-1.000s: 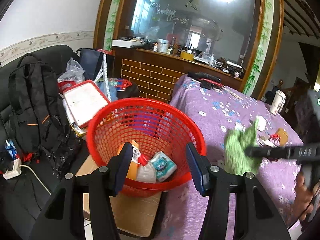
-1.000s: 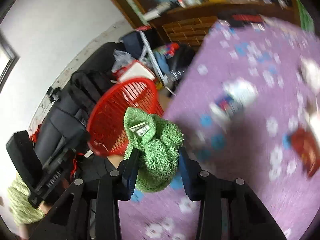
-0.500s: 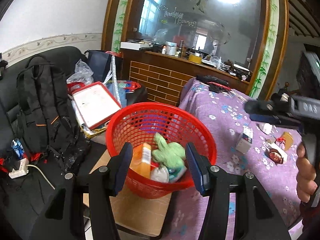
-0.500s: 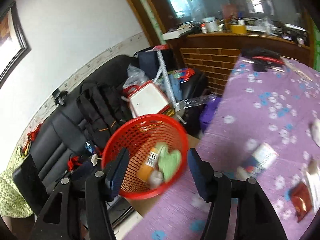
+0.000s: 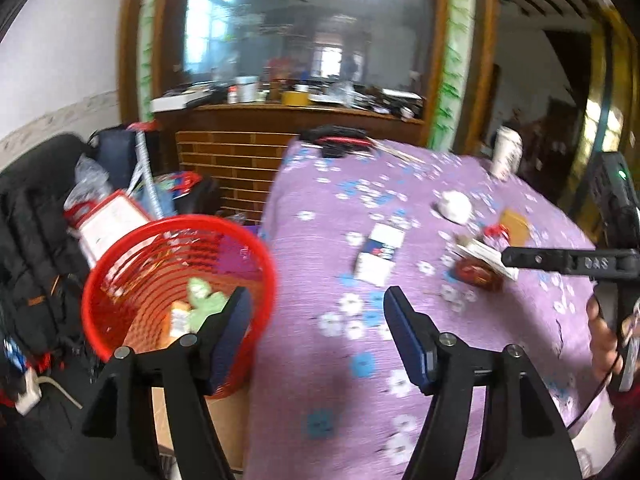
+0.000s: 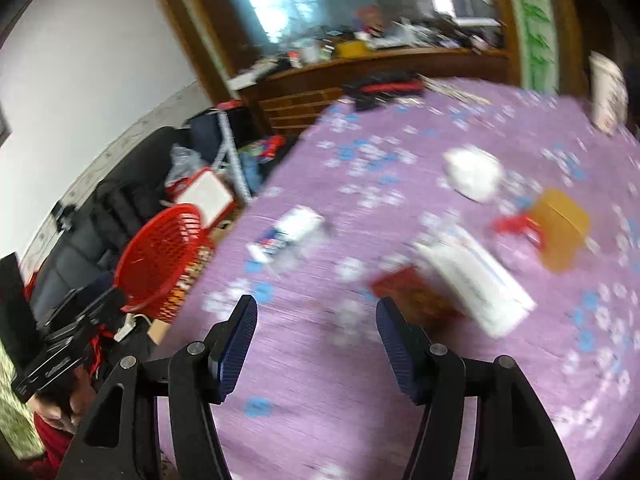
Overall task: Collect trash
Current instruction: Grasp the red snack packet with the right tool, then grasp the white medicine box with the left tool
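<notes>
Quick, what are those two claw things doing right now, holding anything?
Left gripper: open, holding nothing, over the purple tablecloth's edge beside the red basket.
Right gripper: open, holding nothing, above the tablecloth.

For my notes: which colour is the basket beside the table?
The basket is red, with an open mesh wall; the left wrist view shows it best.

The basket (image 5: 120, 264) was red, the cloth (image 5: 202, 304) inside green, and the tablecloth (image 6: 360, 400) purple with blue-and-white flowers.
</notes>
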{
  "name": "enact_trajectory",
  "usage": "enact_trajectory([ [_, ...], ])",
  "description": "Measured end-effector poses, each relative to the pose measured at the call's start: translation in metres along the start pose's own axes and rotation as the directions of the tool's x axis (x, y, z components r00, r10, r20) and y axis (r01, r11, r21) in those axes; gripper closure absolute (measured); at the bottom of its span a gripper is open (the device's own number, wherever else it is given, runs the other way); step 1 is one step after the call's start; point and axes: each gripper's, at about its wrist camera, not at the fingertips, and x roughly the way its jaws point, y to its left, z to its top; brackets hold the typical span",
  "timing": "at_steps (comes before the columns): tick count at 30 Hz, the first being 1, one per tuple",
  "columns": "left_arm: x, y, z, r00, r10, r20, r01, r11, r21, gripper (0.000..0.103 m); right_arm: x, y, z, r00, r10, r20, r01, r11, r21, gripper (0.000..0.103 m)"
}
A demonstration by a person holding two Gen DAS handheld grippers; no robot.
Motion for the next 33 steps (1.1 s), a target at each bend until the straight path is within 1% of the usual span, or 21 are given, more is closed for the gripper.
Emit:
enact_trajectory([
  [3,0.017,-0.03,0.01,0.999,-0.01,-0.043,0.013,0.997,0.074,0.035,0.007,-0.028,0.002,0.998,-0.036,-0.042,0.036,0.999,0.008,0.036],
  [5,0.029,-0.044,0.018,0.997,-0.019,-0.073,0.027,0.994,0.11,0.035,0.016,-0.042,0.006,0.997,-0.028,-0.069,0.03,0.999,0.021,0.036],
  [7,0.042,-0.051,0.025,0.995,-0.016,-0.102,0.029,0.991,0.131,0.032,0.026,-0.047,0.011,0.995,-0.029,-0.091,0.03,1.0,0.01,0.036],
  [9,0.055,-0.057,0.032,0.991,-0.016,-0.13,0.035,0.99,0.14,0.03,0.039,-0.049,0.016,0.993,-0.016,-0.116,0.015,1.0,-0.013,0.036],
  [11,0.07,-0.057,0.041,0.986,-0.012,-0.167,0.033,0.992,0.123,0.029,0.05,-0.047,0.017,0.99,0.005,-0.142,-0.009,1.0,-0.029,0.036],
  [12,0.078,-0.056,0.045,0.982,-0.021,-0.187,0.043,0.993,0.112,0.029,0.056,-0.045,0.017,0.988,0.012,-0.152,-0.019,0.999,-0.044,0.036],
  [14,0.089,-0.055,0.048,0.977,-0.019,-0.211,0.042,0.993,0.108,0.029,0.066,-0.041,0.015,0.986,-0.014,-0.169,0.0,0.996,-0.085,0.036],
  [17,0.112,-0.061,0.052,0.968,0.02,-0.249,0.019,0.988,0.152,0.029,0.073,-0.033,0.009,0.983,-0.06,-0.173,0.03,0.985,-0.17,0.036],
  [18,0.116,-0.062,0.052,0.968,0.032,-0.251,0.011,0.986,0.167,0.029,0.074,-0.031,0.006,0.983,-0.074,-0.169,0.041,0.981,-0.19,0.037],
  [19,0.124,-0.065,0.052,0.965,0.045,-0.26,0.004,0.983,0.184,0.029,0.073,-0.029,0.002,0.982,-0.09,-0.163,0.056,0.977,-0.204,0.042],
  [20,0.129,-0.066,0.052,0.962,0.05,-0.269,0.002,0.982,0.189,0.029,0.072,-0.029,0.001,0.983,-0.096,-0.156,0.063,0.977,-0.204,0.059],
  [21,0.135,-0.067,0.052,0.959,0.054,-0.279,0.001,0.981,0.192,0.028,0.068,-0.03,-0.001,0.984,-0.091,-0.15,0.061,0.98,-0.189,0.064],
  [24,0.151,-0.073,0.051,0.952,0.057,-0.3,0.004,0.98,0.199,0.028,0.055,-0.033,-0.003,0.989,-0.069,-0.13,0.049,0.987,-0.152,0.065],
  [27,0.164,-0.08,0.05,0.95,0.061,-0.306,0.005,0.978,0.21,0.028,0.038,-0.029,-0.008,0.994,-0.064,-0.092,0.051,0.989,-0.141,0.065],
  [29,0.17,-0.083,0.049,0.949,0.078,-0.305,-0.012,0.977,0.213,0.029,0.024,-0.027,-0.014,0.996,-0.067,-0.065,0.058,0.99,-0.13,0.065],
  [30,0.174,-0.084,0.048,0.949,0.086,-0.304,-0.02,0.976,0.215,0.037,0.02,-0.027,-0.017,0.996,-0.066,-0.058,0.058,0.991,-0.123,0.065],
  [31,0.176,-0.085,0.046,0.948,0.089,-0.307,-0.023,0.977,0.213,0.054,0.014,-0.026,-0.021,0.997,-0.064,-0.049,0.058,0.992,-0.109,0.065],
  [33,0.182,-0.086,0.044,0.942,0.089,-0.324,-0.024,0.98,0.198,0.066,0.008,-0.026,-0.027,0.997,-0.056,-0.044,0.051,0.995,-0.09,0.065],
])
